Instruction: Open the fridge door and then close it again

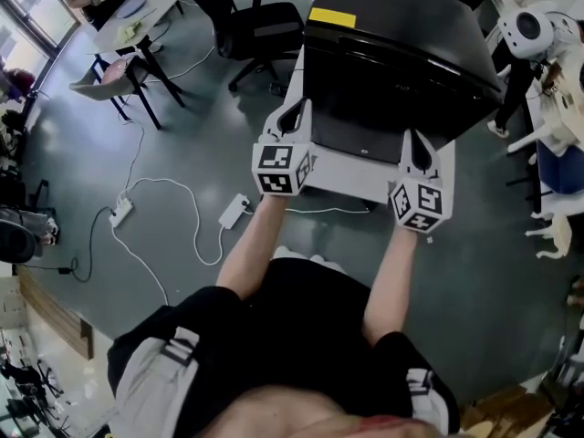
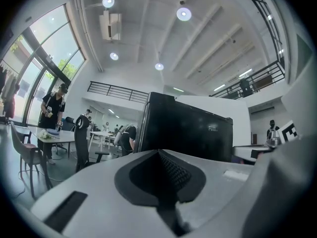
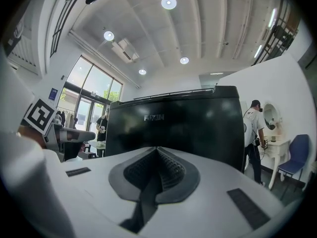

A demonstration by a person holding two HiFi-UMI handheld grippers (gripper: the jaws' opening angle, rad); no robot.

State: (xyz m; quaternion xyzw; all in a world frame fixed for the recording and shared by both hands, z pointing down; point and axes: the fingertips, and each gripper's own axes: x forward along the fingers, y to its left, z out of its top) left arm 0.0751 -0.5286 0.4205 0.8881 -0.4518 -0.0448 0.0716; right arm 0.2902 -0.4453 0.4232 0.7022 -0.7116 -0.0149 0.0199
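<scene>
The black fridge (image 1: 401, 53) stands on a white stand (image 1: 351, 176) right in front of me, with a yellow sticker on its top. Its door faces me and looks closed. The fridge (image 2: 188, 133) fills the middle of the left gripper view, and the fridge (image 3: 173, 128) also fills the right gripper view. My left gripper (image 1: 294, 117) hangs just short of the front's left side, jaws shut and empty. My right gripper (image 1: 418, 146) is level with it at the front's right side, also shut on nothing. Neither one visibly touches the door.
A black office chair (image 1: 251, 26) stands behind the fridge on the left. Further left are a table and a grey chair (image 1: 114, 76). Power strips and a white cable (image 1: 235, 210) lie on the floor at my left. A person (image 3: 255, 128) stands by white furniture on the right.
</scene>
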